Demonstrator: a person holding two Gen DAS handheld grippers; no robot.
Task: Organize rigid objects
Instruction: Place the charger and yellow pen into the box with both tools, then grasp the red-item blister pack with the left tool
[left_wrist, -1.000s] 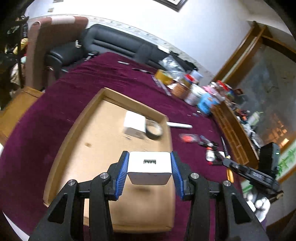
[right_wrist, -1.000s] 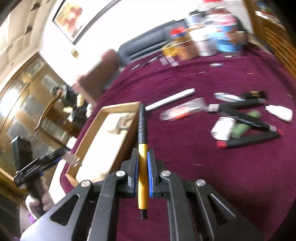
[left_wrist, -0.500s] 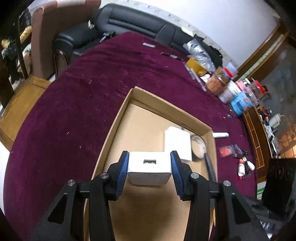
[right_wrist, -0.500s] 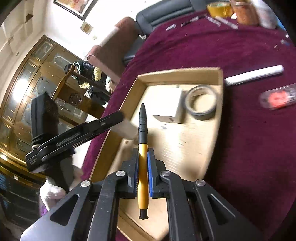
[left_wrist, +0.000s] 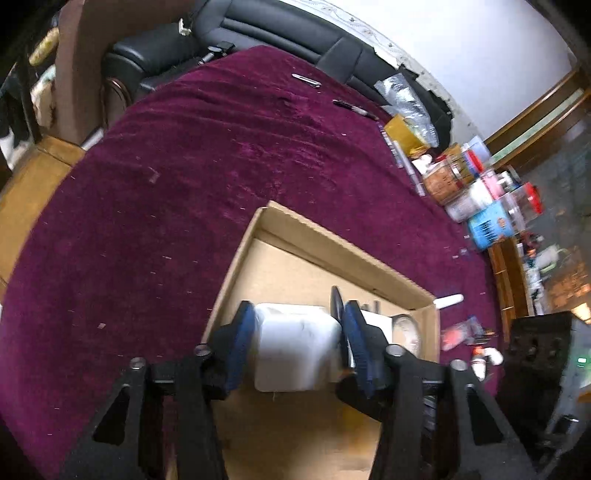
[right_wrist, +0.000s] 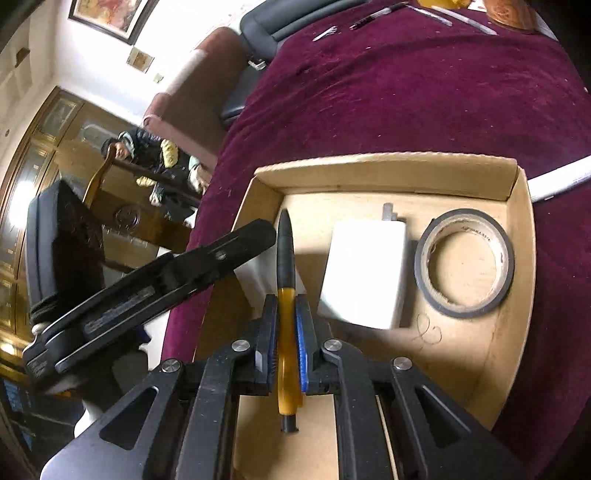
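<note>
My left gripper (left_wrist: 297, 339) hangs low over the cardboard tray (left_wrist: 332, 247), and its jaws are opening. A white charger block (left_wrist: 295, 354) sits between the blue pads, and a thin gap shows at the right pad. From the right wrist view, the left gripper's fingers (right_wrist: 221, 254) reach in from the left, with the block (right_wrist: 255, 273) under them. My right gripper (right_wrist: 285, 332) is shut on a yellow and black pen (right_wrist: 286, 258), which points over the tray (right_wrist: 388, 166). In the tray lie a second white charger (right_wrist: 364, 273) and a roll of dark tape (right_wrist: 465, 262).
The tray lies on a maroon cloth (left_wrist: 184, 184). A white marker (left_wrist: 448, 301) lies just past the tray's far right corner. Jars and tubs (left_wrist: 480, 206) crowd the table's right edge. Loose pens (left_wrist: 354, 107) lie far back near a black sofa (left_wrist: 277, 33).
Both grippers have come in over the tray and sunk lower. The left jaws have spread apart from the white block. The right still clamps the pen.
</note>
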